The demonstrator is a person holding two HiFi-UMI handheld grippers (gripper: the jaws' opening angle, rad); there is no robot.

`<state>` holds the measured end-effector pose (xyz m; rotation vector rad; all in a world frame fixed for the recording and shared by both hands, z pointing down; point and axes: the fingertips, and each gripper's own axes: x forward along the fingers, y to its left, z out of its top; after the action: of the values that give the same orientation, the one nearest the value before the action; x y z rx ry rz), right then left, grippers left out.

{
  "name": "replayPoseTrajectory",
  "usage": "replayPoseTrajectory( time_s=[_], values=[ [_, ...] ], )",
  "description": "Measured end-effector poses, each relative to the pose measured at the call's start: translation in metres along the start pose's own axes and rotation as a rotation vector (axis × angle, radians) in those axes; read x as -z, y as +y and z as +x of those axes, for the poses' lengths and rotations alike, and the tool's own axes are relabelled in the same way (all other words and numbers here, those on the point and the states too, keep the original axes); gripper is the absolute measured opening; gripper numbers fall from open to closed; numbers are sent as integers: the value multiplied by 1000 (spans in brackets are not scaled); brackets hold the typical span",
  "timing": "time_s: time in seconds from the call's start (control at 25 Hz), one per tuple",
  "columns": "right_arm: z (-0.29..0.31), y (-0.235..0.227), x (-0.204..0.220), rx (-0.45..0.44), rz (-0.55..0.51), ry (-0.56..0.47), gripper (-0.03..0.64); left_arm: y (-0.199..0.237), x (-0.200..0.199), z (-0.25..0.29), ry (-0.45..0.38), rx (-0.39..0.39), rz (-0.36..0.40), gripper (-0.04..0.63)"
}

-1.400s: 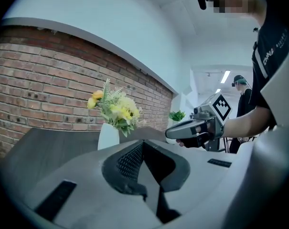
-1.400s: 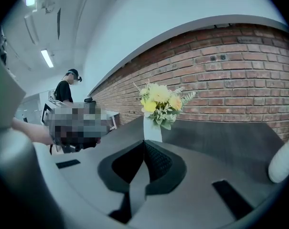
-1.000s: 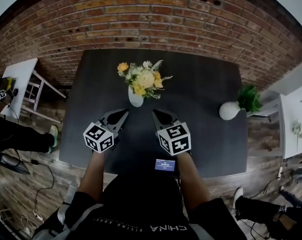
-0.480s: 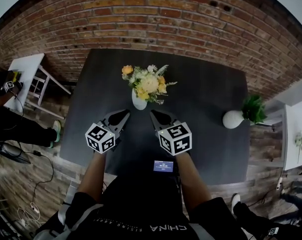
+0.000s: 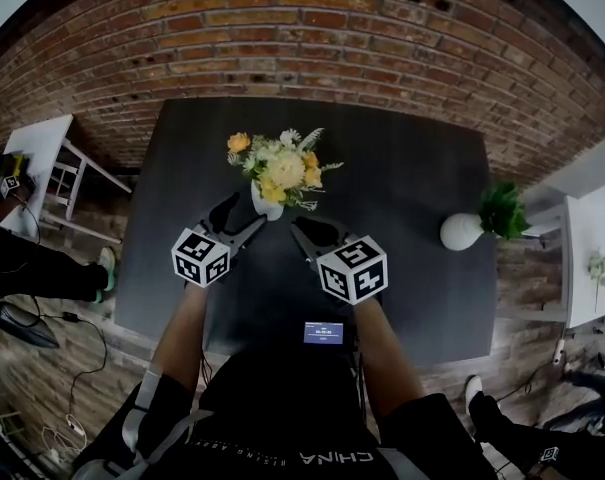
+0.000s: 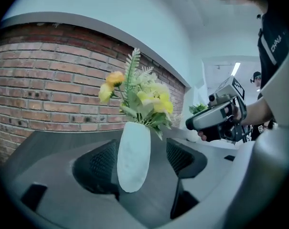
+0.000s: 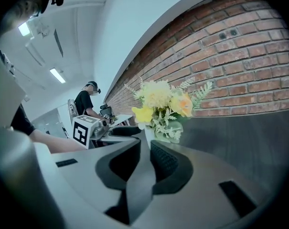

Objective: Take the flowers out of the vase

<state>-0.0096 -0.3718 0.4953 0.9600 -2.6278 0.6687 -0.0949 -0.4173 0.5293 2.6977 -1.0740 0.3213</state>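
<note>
We are at the very start of the job: the flowers [image 5: 280, 165] sit whole in the white vase [image 5: 266, 203], which stands upright on the dark worktop [image 5: 402, 168], a little back from its middle, and no stem has been lifted. Our left gripper [image 5: 244, 216] has just been opening its jaws, and they are now wide apart. In the left gripper view the vase body shows in the gap between them, closer to the left pad. We see no pad pressing on it, though we cannot tell whether it brushes that side. Our right gripper [image 5: 298, 228] is empty, its jaws together, just beside the vase and pointing toward the bouquet. As we judge it, everything is left to do: steady the vase, open the right gripper, take the stems below the blooms, draw them up out of the neck and lay them on the worktop. A second white pot [image 5: 460, 231] with a green plant [image 5: 502, 206] stands well apart near the right edge. White side tables [image 5: 40, 153] flank the worktop, a brick wall [image 5: 312, 38] runs behind, and other people stand at the margins. Nothing blocks our way to the vase. Our one worry is that the slim, egg-shaped vase may tip if we pull the stems askew.
</note>
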Motion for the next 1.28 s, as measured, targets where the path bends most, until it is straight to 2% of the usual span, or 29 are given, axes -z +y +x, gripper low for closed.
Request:
replayPoseTrajectory(
  time_s=[0.04, 0.16, 0.32, 0.56, 0.76, 1.28],
  values=[
    [1, 0, 0, -17, 9, 6, 67, 1, 0, 6, 8, 13, 7, 318],
    [5, -3, -1, -48, 24, 24, 167, 5, 0, 25, 38, 38, 41, 322],
    [8, -26, 0, -13, 45, 41, 227, 10, 1, 43, 50, 45, 62, 322],
    [25, -46, 5, -29, 25, 81, 244, 11, 4, 59, 64, 88, 92, 320],
    [54, -41, -11, -58, 0, 43, 244, 10, 3, 62, 54, 94, 120, 307],
    [99, -31, -48, -128, 61, -32, 244, 9, 5, 59, 48, 91, 143, 305]
  ],
)
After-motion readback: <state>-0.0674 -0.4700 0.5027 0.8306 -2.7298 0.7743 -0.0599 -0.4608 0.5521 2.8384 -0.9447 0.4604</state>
